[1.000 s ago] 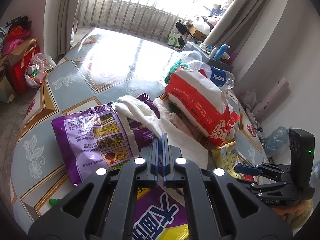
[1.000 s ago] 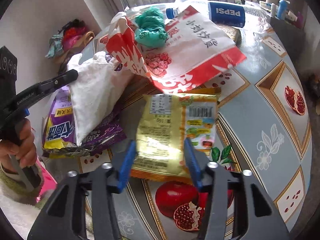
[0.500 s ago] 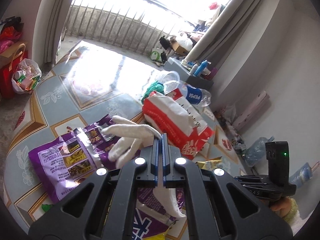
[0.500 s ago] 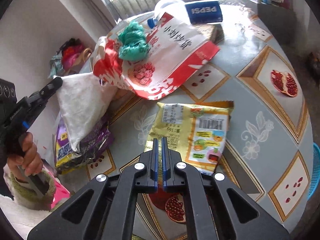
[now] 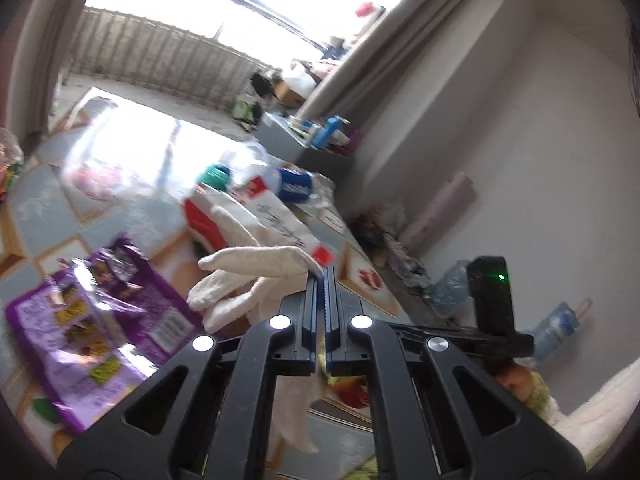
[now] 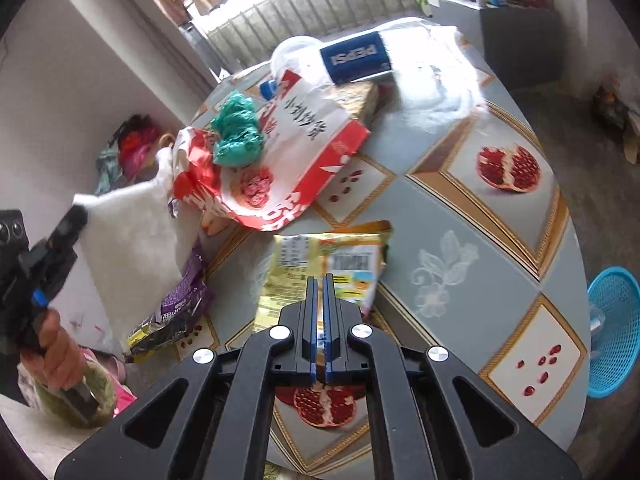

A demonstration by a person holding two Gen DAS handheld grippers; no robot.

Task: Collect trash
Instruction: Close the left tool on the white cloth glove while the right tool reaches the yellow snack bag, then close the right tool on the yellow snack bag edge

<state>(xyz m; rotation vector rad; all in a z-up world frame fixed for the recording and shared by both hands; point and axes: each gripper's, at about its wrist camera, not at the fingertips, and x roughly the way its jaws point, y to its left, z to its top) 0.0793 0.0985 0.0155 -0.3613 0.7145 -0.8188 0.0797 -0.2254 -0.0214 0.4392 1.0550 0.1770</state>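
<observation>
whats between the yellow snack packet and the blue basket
Only bare tablecloth between yellow snack packet and blue basket, in the right wrist view.

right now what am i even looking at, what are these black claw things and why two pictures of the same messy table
The black claws are hand-held grippers, one in each of a person's hands, each with a fisheye camera looking along its two fingers. So you get two views of one table.

In the left view, the left gripper is shut on a white cloth, lifted clear of the table. In the right view, the right gripper is shut on a yellow snack packet.

Lying on the table: a purple bag, a red and white bag with a green crumpled wad on it, and a Pepsi bottle. A blue basket stands on the floor beside it.
</observation>
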